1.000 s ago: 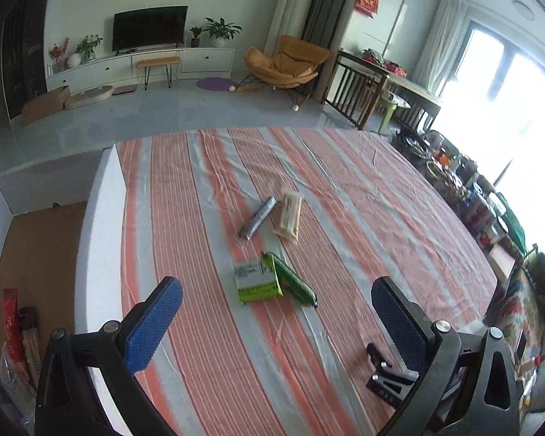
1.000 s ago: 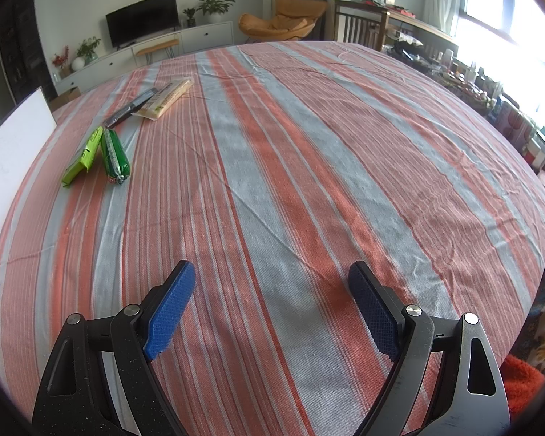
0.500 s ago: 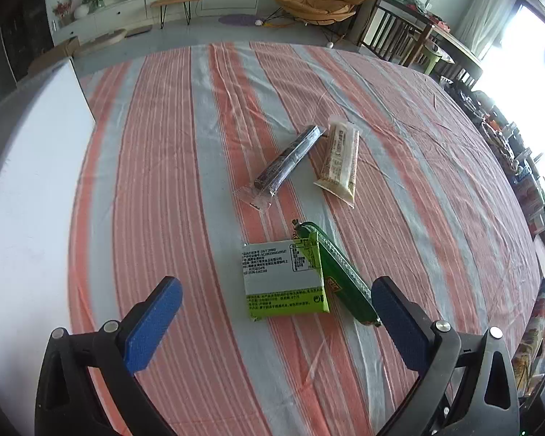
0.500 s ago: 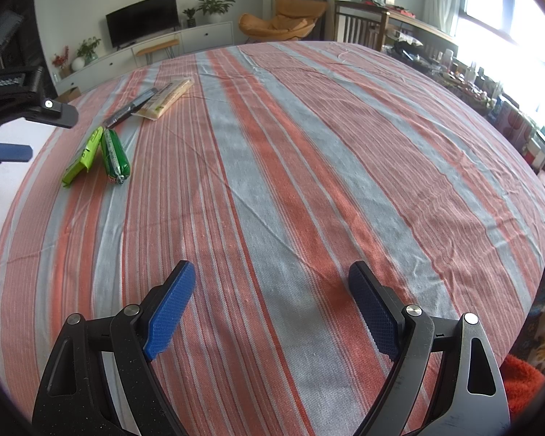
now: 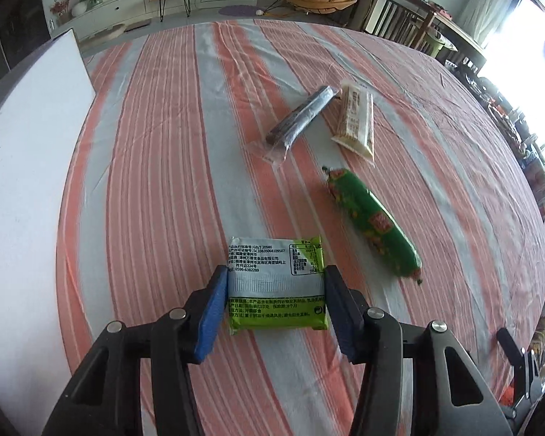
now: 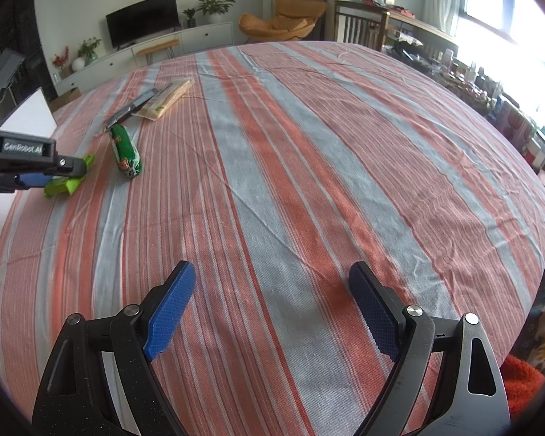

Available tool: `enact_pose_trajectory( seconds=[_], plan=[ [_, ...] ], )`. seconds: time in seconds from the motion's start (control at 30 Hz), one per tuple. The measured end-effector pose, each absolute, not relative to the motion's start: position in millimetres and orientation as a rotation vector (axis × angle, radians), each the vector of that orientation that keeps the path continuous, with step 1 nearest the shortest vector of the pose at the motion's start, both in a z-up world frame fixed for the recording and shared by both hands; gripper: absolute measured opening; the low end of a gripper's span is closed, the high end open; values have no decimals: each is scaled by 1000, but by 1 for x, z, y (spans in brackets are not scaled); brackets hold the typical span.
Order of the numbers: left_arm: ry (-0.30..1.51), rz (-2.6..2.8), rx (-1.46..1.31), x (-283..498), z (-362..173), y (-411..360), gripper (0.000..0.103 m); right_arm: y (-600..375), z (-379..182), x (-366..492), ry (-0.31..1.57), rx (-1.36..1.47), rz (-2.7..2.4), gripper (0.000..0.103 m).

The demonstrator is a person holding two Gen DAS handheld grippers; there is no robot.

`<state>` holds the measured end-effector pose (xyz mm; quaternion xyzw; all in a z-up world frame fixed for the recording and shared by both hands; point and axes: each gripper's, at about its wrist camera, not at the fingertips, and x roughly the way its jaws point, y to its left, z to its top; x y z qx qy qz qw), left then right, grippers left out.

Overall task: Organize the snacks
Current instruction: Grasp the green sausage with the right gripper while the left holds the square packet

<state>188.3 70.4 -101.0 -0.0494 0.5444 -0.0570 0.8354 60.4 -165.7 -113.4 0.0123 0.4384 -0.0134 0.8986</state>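
Observation:
My left gripper (image 5: 275, 290) is shut on a flat green and white snack packet (image 5: 276, 283), its blue pads against both sides; the packet looks just above the striped cloth. A green sausage-shaped snack (image 5: 372, 221) lies to its right. Farther off lie a dark stick snack (image 5: 299, 120) and a beige bar (image 5: 356, 120). In the right wrist view, the left gripper (image 6: 54, 174) holds the packet (image 6: 69, 181) at far left, beside the green sausage snack (image 6: 125, 150). My right gripper (image 6: 272, 305) is open and empty over the cloth.
A white box wall (image 5: 25, 167) stands along the table's left side. The striped tablecloth (image 6: 309, 181) covers the whole table. Cluttered shelves (image 6: 508, 109) run beyond the right edge.
My left gripper moved down and forward onto the green and white packet and closed on it. The packet has parted from the green sausage snack. The right gripper has not moved.

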Motion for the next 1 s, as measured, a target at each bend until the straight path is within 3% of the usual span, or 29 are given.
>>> enact_pose_trajectory(
  seconds=[0.13,0.2,0.27,0.47,1.0],
  plan=[
    [1152,-155,-91,149,-102,68,55,-166,-114,60,908,26,-28,89],
    [1128,-145,-44,139,-103,64,67,-166,-113,60,908,26,-28,89],
    [1110,-121,-2,135,-108,61,87,-166,-114,60,908,25,-28,89],
    [1044,-51,28,132,-117,61,103,-166,-114,60,907,26,-28,89],
    [968,-52,29,125,-118,63,103,-166,-114,60,907,26,-28,89]
  ],
)
